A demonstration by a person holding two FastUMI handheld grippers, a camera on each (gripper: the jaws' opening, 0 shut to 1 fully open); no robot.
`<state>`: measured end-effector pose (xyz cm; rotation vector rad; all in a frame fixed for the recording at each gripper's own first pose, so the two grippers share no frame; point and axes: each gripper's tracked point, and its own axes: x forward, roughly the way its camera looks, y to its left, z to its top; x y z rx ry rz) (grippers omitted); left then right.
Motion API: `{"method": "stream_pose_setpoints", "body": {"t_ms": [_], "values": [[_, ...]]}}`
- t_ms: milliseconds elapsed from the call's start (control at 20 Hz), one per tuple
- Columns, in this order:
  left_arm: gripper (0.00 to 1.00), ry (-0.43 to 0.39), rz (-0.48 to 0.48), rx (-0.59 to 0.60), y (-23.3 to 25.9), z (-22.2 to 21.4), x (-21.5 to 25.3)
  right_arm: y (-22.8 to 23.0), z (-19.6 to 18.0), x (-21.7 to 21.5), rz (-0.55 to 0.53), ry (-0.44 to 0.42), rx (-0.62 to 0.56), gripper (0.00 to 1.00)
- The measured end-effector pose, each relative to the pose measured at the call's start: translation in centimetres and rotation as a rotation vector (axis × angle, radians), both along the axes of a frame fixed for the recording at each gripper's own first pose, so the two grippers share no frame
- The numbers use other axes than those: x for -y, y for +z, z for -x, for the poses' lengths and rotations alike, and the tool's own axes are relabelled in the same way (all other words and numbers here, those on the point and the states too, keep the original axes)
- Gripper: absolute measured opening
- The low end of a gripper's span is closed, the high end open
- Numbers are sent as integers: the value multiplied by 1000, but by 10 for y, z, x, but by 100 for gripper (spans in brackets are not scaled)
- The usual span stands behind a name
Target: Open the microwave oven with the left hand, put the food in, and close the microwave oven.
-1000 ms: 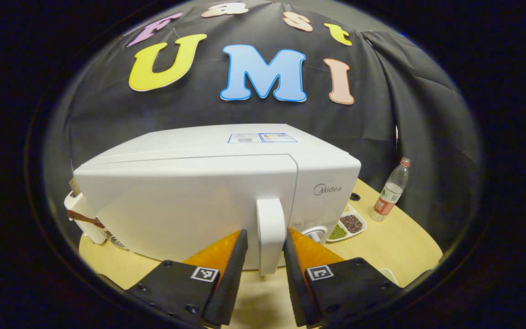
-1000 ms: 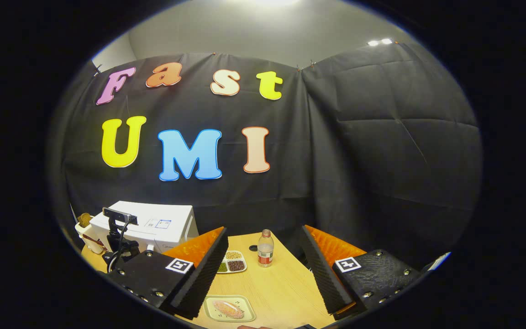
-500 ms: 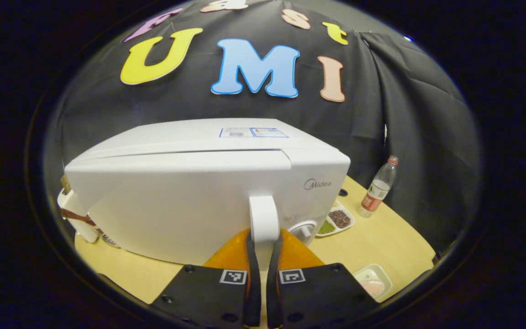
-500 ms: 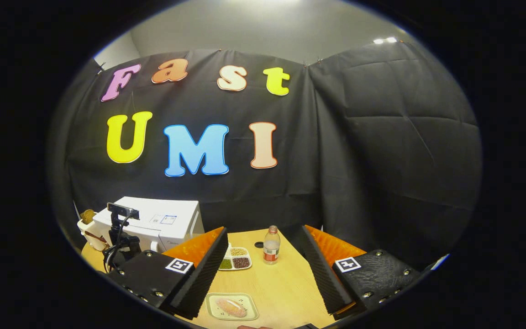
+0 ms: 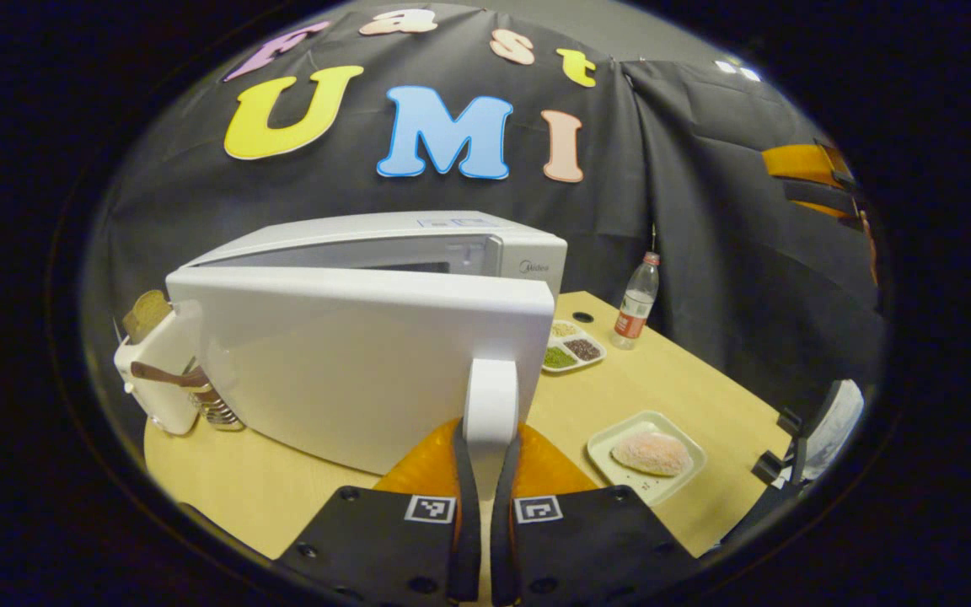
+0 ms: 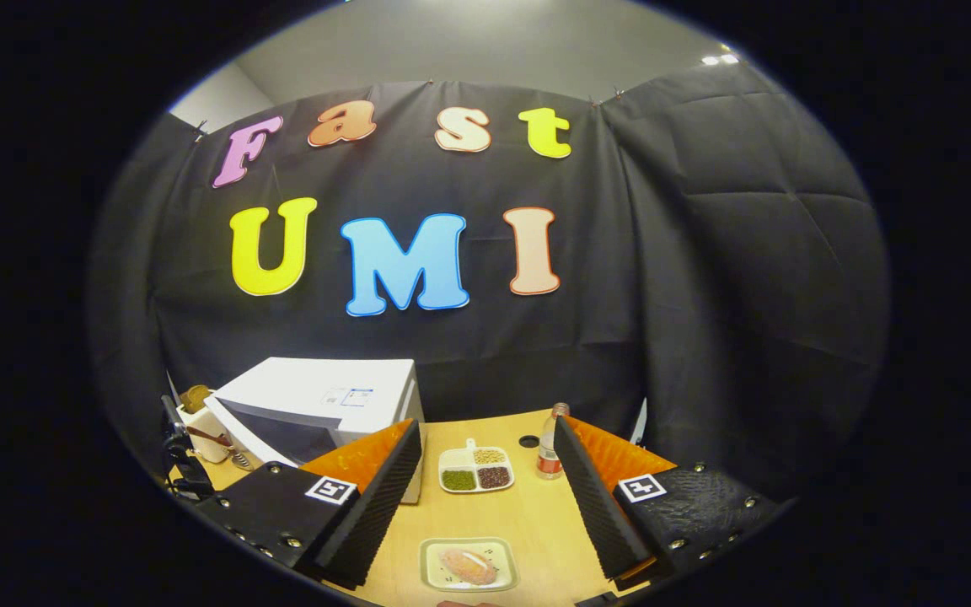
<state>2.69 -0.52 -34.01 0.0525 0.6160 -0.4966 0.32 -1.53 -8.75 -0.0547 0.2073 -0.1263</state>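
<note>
In the left gripper view, the left gripper [image 5: 485, 472] reaches level and straight ahead, its two fingers pinched tight on the upright white plastic door handle [image 5: 490, 403] of the boxy white microwave oven [image 5: 418, 253]. The microwave's flat white door [image 5: 342, 354] stands swung partway out from the oven body, a dark gap of cavity showing behind its top edge. The oven sits on a pale wooden table [image 5: 688, 388].

Right of the microwave, near its front corner, lies a white divided dish of beans [image 5: 571, 344], and just beyond that stands a clear plastic bottle with a red label [image 5: 635, 302]. Further forward from the microwave, to the right of the handle, a pinkish bun-like piece of food [image 5: 652, 453] rests on a pale square plate [image 5: 612, 438]. To the left of the microwave stands a white holder with brown-handled utensils [image 5: 157, 379].

In the right gripper view, the right gripper [image 6: 485, 497] hangs above the table, tilted slightly down, fingers spread wide and holding nothing. The plate of food lies below between its fingers, right of the microwave and apart from it.
</note>
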Motion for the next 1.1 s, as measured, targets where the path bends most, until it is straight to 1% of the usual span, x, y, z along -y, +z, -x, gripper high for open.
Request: {"method": "stream_pose_setpoints", "body": {"t_ms": [150, 300, 450, 650, 750, 950, 1100], "values": [[12, -74, -31, -11, 5, 32, -30, -1, -3, -29, 14, 70, 8, 97], [12, -125, -57, -31, 9, 60, -64, -9, -5, -51, 50, 124, -2, 97], [12, -122, -72, -51, 14, 84, -103, -24, -6, -69, 54, 154, -24, 97], [12, -124, -83, -92, 16, 107, -152, -35, -8, -93, 65, 201, -21, 97], [12, -123, -96, -98, 19, 112, -176, -48, -9, -101, 63, 217, -45, 97], [12, -108, -117, -105, 19, 120, -214, -74, -10, -117, 12, 250, -88, 98], [10, -103, -128, -107, 20, 124, -239, -111, -11, -119, 7, 284, -157, 97]]}}
